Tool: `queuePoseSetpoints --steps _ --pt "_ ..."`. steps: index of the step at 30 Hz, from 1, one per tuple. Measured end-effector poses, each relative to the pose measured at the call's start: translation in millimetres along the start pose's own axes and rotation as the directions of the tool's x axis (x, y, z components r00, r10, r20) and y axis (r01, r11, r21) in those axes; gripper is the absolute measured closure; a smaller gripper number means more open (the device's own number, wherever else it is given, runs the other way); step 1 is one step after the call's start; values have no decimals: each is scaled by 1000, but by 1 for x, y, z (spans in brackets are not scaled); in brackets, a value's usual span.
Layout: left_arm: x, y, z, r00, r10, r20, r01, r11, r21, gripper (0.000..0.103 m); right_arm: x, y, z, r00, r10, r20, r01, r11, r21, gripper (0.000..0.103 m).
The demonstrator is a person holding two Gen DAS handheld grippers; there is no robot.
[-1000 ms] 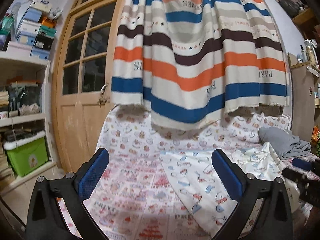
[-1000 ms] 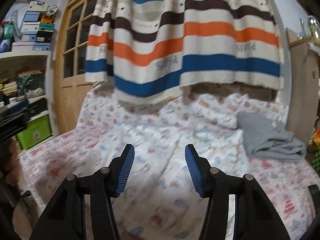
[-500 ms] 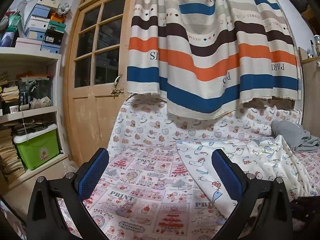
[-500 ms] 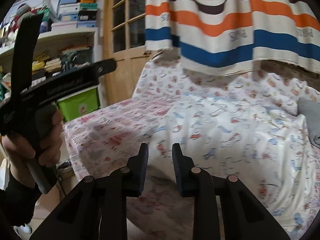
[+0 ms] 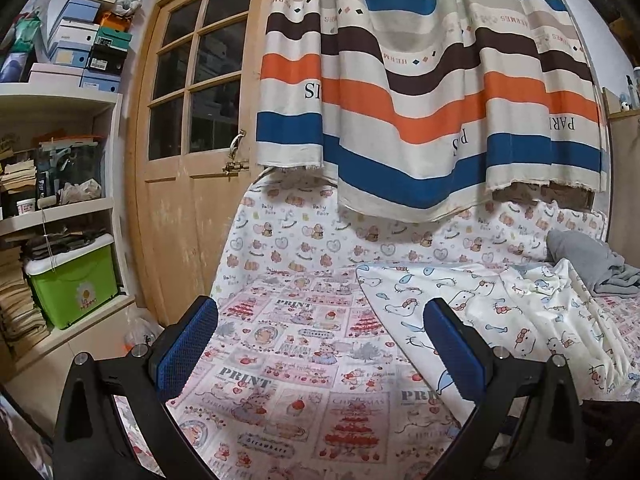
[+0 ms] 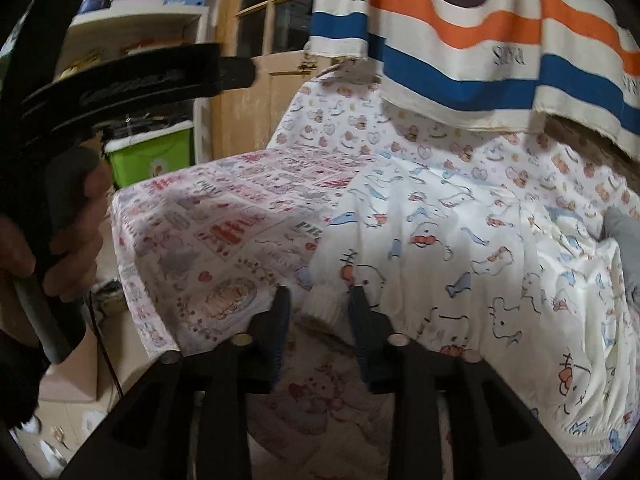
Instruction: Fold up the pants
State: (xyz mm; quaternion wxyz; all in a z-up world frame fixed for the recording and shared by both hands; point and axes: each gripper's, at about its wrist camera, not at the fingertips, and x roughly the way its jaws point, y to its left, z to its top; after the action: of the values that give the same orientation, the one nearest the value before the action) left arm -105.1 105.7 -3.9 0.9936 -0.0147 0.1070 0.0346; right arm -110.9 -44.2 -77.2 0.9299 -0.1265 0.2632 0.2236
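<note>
The pants (image 5: pixel 500 312) are white with a cartoon print and lie spread on the pink printed sheet (image 5: pixel 300 364). In the right wrist view the pants (image 6: pixel 460 248) fill the middle and right. Their near left corner bunches up between the fingers of my right gripper (image 6: pixel 319 300). Its jaws are opening, and the pads stand off the cloth. My left gripper (image 5: pixel 320 320) hovers wide open over the bare sheet, left of the pants, with nothing between its fingers. In the right wrist view a hand (image 6: pixel 76 232) holds the left gripper's body (image 6: pixel 132 84).
A grey garment (image 5: pixel 580 256) lies crumpled at the far right of the sheet. A striped curtain (image 5: pixel 420 100) hangs over the back. Left of the bed stand a wooden door (image 5: pixel 192 160), shelves and a green bin (image 5: pixel 72 280).
My right gripper swung left and down to the pants' near left corner; its jaws narrowed, then widened around it. My left gripper sank a little over the sheet.
</note>
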Motion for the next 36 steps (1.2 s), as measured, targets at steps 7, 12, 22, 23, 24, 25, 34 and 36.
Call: queuePoseSetpoints --steps 7,12,22,23,24,25,34,36 --pt "0 -2 1 1000 0 1 0 1000 -2 1 2 6 -1 996 -89 14 89 996 -24 91" --pt "-4 -6 3 1000 -2 14 2 1000 3 1 -4 -1 4 999 37 10 -38 998 47 94" --pt "-6 -30 10 999 -37 19 36 998 61 1 -50 -64 6 990 3 144 -38 971 236 88" --pt "-5 -33 13 999 -50 19 48 997 66 1 -58 -71 7 988 -23 156 -15 971 238 87" --pt "-4 -37 16 998 -66 18 64 995 72 1 -65 -80 9 985 -51 168 9 970 244 87" --pt "-2 -42 19 997 -81 17 79 994 76 1 -73 -89 10 981 -80 177 33 967 253 86" --pt "47 -108 76 957 -283 -65 290 946 148 1 -131 -224 25 900 -391 193 283 861 422 82" --pt "66 -129 92 945 -312 -100 325 932 162 1 -135 -260 35 888 -419 190 299 840 453 82"
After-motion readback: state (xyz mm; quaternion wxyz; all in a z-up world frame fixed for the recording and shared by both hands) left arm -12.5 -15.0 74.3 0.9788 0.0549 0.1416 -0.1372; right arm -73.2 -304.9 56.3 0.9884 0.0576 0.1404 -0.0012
